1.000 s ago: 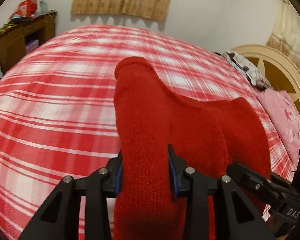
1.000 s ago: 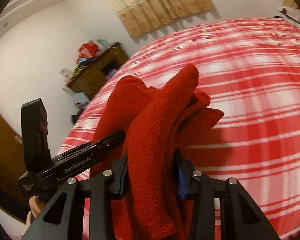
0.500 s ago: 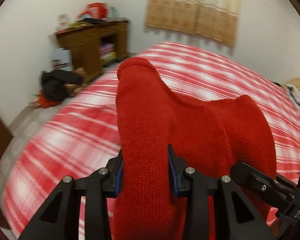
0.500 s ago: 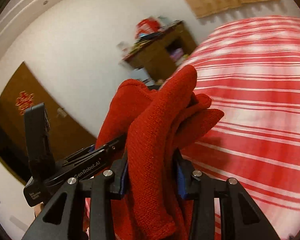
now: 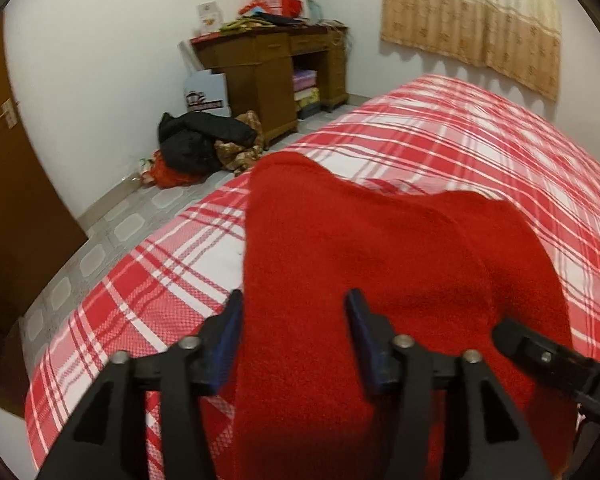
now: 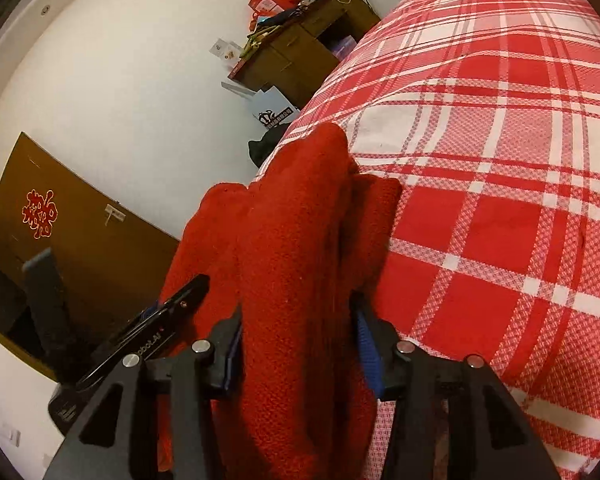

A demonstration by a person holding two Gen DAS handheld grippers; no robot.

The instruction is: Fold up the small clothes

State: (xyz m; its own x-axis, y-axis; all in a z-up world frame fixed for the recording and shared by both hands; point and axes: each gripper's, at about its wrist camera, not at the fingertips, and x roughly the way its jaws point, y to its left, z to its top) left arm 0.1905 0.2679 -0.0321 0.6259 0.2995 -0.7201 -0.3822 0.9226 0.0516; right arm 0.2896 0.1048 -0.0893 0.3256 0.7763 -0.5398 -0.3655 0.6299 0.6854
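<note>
A red knitted garment [image 5: 364, 264] is held by both grippers above the red-and-white plaid bed [image 5: 480, 148]. My left gripper [image 5: 294, 312] is shut on one edge of it; the knit fills the gap between the blue pads. My right gripper [image 6: 298, 332] is shut on a bunched, folded part of the same garment [image 6: 300, 232]. The right gripper's arm [image 5: 556, 360] shows at the lower right of the left wrist view, and the left gripper [image 6: 156, 332] shows at the lower left of the right wrist view. The garment's lower part is hidden.
A wooden desk [image 5: 276, 68] with clutter stands by the far wall. A pile of dark clothes [image 5: 204, 140] lies on the tiled floor. A brown door [image 6: 72, 240] is to the left, a curtain [image 5: 472, 16] at the back. The bed [image 6: 500, 200] edge is near.
Both grippers have swung left with the garment; the views now face the bed's foot corner, the desk and the door, and sit closer to the bedsheet. The grips are unchanged.
</note>
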